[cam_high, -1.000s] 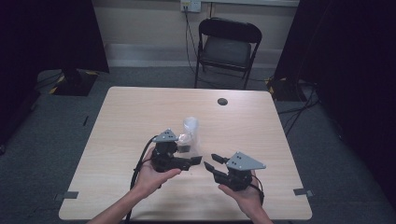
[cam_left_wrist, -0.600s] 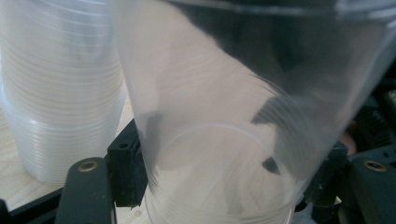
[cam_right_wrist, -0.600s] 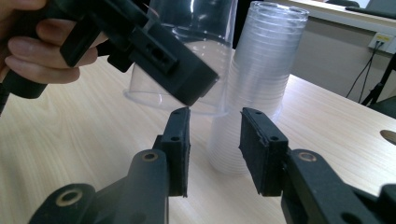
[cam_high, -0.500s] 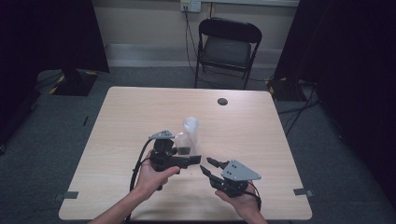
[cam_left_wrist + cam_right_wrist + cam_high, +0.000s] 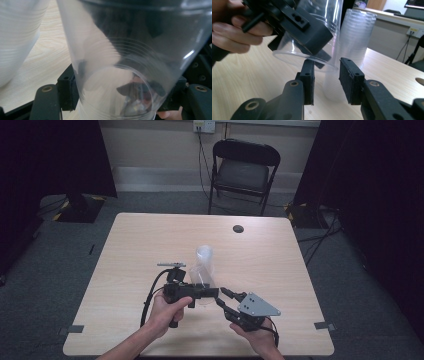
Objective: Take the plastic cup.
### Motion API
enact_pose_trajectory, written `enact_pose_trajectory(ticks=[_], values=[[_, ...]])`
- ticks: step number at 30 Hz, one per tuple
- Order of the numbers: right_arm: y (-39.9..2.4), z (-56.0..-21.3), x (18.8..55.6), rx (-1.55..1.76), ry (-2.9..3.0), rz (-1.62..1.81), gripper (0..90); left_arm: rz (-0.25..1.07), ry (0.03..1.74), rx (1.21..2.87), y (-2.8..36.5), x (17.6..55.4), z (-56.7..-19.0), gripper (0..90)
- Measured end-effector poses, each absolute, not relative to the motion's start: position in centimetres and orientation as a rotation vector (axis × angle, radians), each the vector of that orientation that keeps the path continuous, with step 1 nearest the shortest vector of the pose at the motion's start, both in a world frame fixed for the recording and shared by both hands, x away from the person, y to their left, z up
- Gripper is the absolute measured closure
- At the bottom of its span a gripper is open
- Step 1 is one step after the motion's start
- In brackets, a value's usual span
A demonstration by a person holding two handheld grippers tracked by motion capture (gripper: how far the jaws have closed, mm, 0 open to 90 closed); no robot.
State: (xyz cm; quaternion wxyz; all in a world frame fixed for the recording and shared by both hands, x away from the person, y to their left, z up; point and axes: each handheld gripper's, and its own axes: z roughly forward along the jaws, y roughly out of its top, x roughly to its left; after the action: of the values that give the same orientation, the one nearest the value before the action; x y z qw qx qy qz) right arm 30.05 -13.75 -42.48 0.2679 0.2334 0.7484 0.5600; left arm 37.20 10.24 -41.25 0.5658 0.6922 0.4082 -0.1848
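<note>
A tall stack of clear plastic cups [image 5: 204,262] stands upright at the middle of the wooden table [image 5: 280,255]. My left gripper [image 5: 212,293] lies level just in front of the stack, shut on a single clear cup [image 5: 120,62] that is tilted on its side. In the left gripper view its black pads [image 5: 67,90] press both sides of the cup's lower wall. My right gripper [image 5: 223,297] faces it from the right. Its jaws have just been closing and stand half apart [image 5: 327,82], with the held cup's rim [image 5: 294,57] just above the pads [image 5: 308,80], untouched. The stack [image 5: 357,37] rises behind.
A small dark round disc [image 5: 238,228] lies near the table's far edge. A black folding chair [image 5: 245,170] stands behind the table. Both forearms come in over the table's near edge [image 5: 200,354].
The left gripper has rolled, so its top plate now shows edge-on. The right gripper has shifted left toward the held cup and its jaws have narrowed.
</note>
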Motion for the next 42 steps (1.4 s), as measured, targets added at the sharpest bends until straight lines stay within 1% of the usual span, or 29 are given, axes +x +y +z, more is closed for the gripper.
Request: enact_pose_trajectory(ticks=[2, 7, 12, 25, 32, 36, 38, 40, 42], values=[[-13.7, -42.4, 30.0, 0.618, 1.996, 1.520, 66.3, -0.486, 0.970, 1.590, 10.4, 37.4, -41.5, 31.4], [-13.6, -42.4, 30.0, 0.614, 1.980, 1.530, 67.4, -0.478, 0.984, 1.591, 10.3, 37.3, -41.5, 31.3], [-13.5, -42.6, 30.5, 0.620, 1.986, 1.525, 70.4, -0.476, 0.980, 1.593, 10.1, 37.2, -41.5, 31.3], [-13.1, -42.9, 30.9, 0.602, 1.940, 1.546, 72.8, -0.518, 0.972, 1.571, 9.7, 36.9, -41.5, 30.9], [-12.8, -42.9, 30.8, 0.587, 1.909, 1.553, 73.0, -0.552, 0.927, 1.597, 8.9, 36.4, -41.4, 30.8], [-12.7, -42.8, 30.5, 0.574, 1.868, 1.560, 73.0, -0.596, 0.890, 1.596, 8.5, 36.2, -41.4, 30.5], [-12.7, -42.8, 30.5, 0.575, 1.869, 1.560, 73.0, -0.591, 0.884, 1.600, 8.4, 36.1, -41.4, 30.1], [-12.6, -42.8, 30.3, 0.579, 1.865, 1.536, 76.6, -0.587, 0.881, 1.594, 8.5, 36.3, -41.6, 29.4], [-12.5, -42.8, 30.2, 0.580, 1.865, 1.537, 77.5, -0.580, 0.879, 1.598, 8.5, 36.3, -41.6, 28.9]])
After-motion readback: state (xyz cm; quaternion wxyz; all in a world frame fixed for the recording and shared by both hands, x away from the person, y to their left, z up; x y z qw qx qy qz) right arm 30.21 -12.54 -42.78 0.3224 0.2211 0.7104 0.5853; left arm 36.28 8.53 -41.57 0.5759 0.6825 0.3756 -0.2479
